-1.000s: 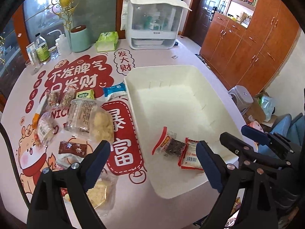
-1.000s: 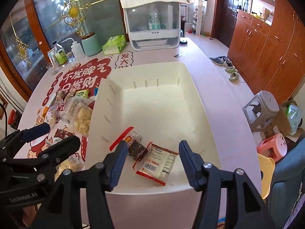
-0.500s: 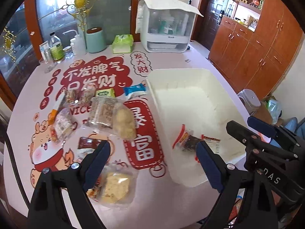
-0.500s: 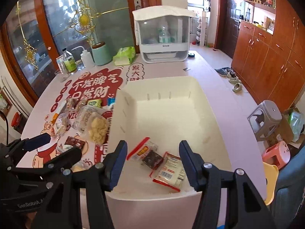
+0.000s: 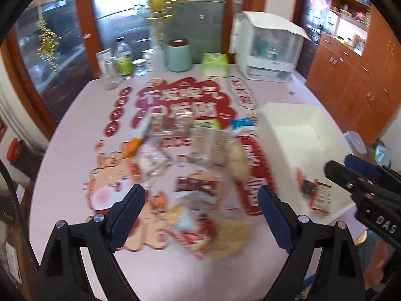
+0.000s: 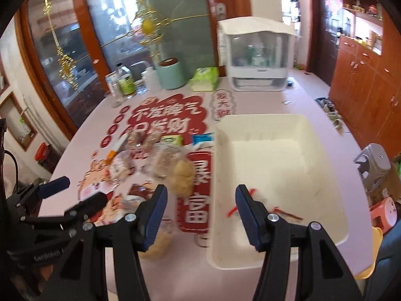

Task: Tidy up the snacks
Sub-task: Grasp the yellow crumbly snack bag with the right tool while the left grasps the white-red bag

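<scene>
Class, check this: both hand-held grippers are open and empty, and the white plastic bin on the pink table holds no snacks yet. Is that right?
One error: the white plastic bin already holds red-edged snack packets, as the left wrist view shows. Both the left hand-held gripper and right hand-held gripper are indeed open and empty.

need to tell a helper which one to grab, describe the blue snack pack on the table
Find the white bin on the pink table. Just outside its far left corner lies the blue pack, beside a green pack. It is the only blue wrapper in the snack pile.
</scene>
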The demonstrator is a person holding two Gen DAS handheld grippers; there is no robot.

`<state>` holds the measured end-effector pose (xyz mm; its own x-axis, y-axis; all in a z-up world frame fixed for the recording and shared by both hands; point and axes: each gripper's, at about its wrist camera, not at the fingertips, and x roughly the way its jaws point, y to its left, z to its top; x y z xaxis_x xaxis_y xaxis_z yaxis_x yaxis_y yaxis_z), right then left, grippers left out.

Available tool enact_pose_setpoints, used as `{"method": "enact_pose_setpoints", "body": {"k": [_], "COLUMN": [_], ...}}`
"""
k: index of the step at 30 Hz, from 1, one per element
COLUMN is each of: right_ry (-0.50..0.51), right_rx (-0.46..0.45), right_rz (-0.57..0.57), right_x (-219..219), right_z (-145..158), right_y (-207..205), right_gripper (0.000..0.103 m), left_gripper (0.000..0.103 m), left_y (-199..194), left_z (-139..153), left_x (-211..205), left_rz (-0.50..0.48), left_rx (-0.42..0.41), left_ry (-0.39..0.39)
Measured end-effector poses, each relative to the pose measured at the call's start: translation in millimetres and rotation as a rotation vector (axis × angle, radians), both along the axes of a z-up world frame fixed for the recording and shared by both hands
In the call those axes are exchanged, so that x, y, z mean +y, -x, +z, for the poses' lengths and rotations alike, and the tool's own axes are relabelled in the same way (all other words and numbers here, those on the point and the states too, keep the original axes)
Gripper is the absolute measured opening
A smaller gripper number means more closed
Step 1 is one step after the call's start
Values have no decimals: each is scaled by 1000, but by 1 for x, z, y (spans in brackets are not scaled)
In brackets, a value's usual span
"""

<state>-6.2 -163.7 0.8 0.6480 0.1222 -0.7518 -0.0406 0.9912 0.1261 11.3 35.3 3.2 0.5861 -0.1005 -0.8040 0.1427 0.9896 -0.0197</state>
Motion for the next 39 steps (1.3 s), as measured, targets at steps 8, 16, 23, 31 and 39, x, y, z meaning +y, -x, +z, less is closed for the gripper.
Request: {"method": "enact_pose_setpoints", "body": {"k": [8,16,23,31,39], "right_ry": [-21,-94,-139,-138,-88], "right_rx": [95,274,386,449,442], "right_rz": [83,25,-44,-60,-54], "right_x": [59,76,75,86,100], "right_z": [-17,-71,-124,-167,-183], "right_y": [-12,-19,-17,-16,-24], "right_gripper": [57,57,57,57,57], "left_gripper": [91,91,91,91,91], "left_y": [-16,-23,-37,-50,-54], "left_z": [-21,-73,-114,-132,-138], "left_x": [63,50,27,32,34], "left_rz": [-19,-227,-356,-391,-412], "left_rx": [67,174,275,321,339], "left_ry": [-30,-85,-72,-68,-88]}}
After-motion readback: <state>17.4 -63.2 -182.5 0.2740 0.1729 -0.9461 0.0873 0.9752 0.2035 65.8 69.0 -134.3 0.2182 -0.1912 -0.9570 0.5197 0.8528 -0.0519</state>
